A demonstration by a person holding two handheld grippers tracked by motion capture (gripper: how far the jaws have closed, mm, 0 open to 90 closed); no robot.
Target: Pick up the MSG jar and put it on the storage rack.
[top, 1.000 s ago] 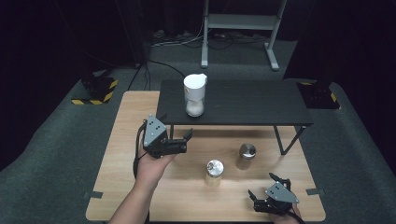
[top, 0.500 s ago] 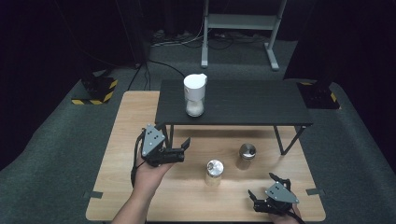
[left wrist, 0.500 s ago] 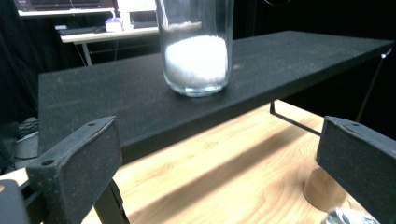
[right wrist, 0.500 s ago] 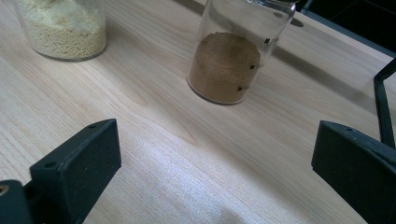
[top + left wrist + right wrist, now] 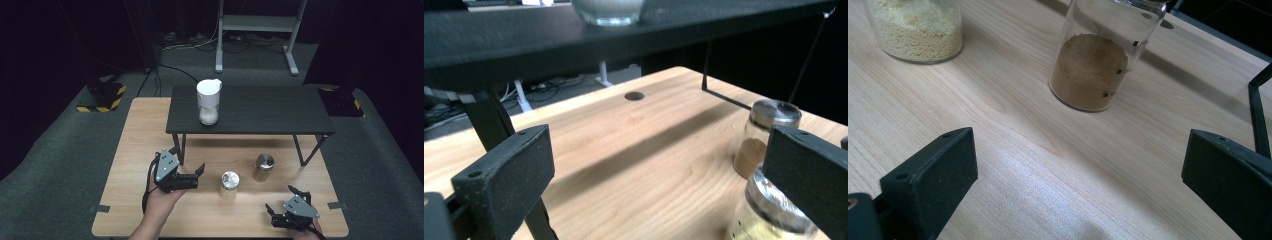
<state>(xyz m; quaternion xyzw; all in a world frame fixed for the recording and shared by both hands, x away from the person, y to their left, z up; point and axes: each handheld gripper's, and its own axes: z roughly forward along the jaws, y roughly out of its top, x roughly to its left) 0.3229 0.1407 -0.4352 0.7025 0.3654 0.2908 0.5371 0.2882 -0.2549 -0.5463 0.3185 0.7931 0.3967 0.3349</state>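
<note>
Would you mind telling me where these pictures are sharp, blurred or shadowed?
High view: dark surroundings, lit wooden table. Left gripper view: near yellow-powder jar blurred, shelf shadow across the wood. Right gripper view: brown-powder jar sharp, jaws soft.

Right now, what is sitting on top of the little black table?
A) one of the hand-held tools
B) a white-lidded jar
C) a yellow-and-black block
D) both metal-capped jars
B: the white-lidded jar stands alone on the black table, while the two metal-capped jars stand on the wooden tabletop below it.
</note>
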